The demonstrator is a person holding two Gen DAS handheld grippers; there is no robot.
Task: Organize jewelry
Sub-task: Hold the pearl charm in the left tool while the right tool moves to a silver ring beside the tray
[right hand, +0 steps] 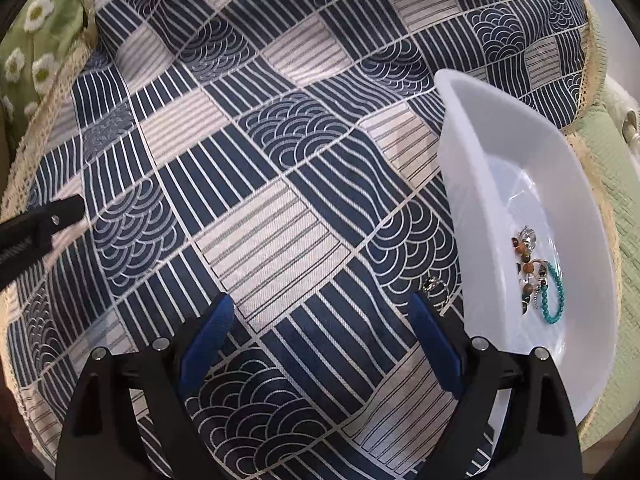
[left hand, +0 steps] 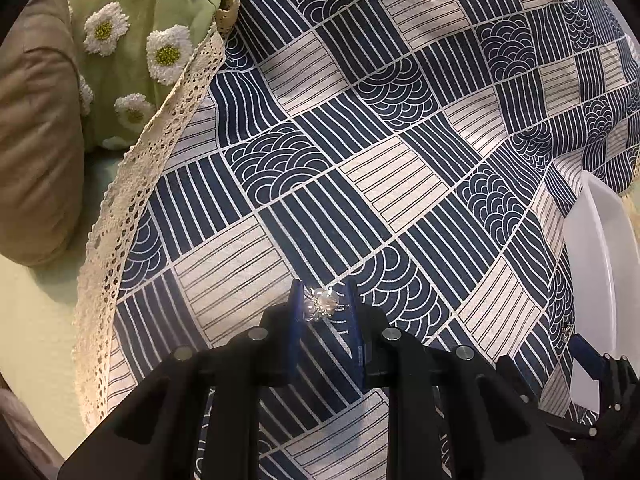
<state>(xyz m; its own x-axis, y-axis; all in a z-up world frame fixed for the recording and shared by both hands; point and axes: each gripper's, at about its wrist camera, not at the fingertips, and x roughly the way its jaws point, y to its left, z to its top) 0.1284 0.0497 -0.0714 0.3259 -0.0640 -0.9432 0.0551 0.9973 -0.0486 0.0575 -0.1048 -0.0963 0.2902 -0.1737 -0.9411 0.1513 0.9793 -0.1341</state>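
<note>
Small ring (right hand: 434, 286) lies on the patterned cloth (right hand: 280, 200), just beside the white tray (right hand: 452, 128) and just off my right gripper (right hand: 320, 314)'s right-hand fingertip; jaws wide apart, empty. Left gripper (left hand: 323, 303) is clamped on a pearl piece (left hand: 322, 303), so the right is nearer; I judge a small sideways shift centres it.

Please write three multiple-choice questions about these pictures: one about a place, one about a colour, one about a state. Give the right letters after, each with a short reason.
1. Where does the small silver ring lie?
A. In the white tray
B. On the patterned cloth, beside the tray
C. On the green cushion

2. What colour is the small beaded bracelet in the white tray?
A. Turquoise
B. Red
C. Yellow

3. How is the left claw?
A. Wide open and empty
B. Out of view
C. Closed on a pearl piece

Answers: 1 B, the ring rests on the patterned cloth just outside the tray wall. 2 A, its beads are turquoise. 3 C, the pearl piece sits pinched between the blue fingers.
</note>
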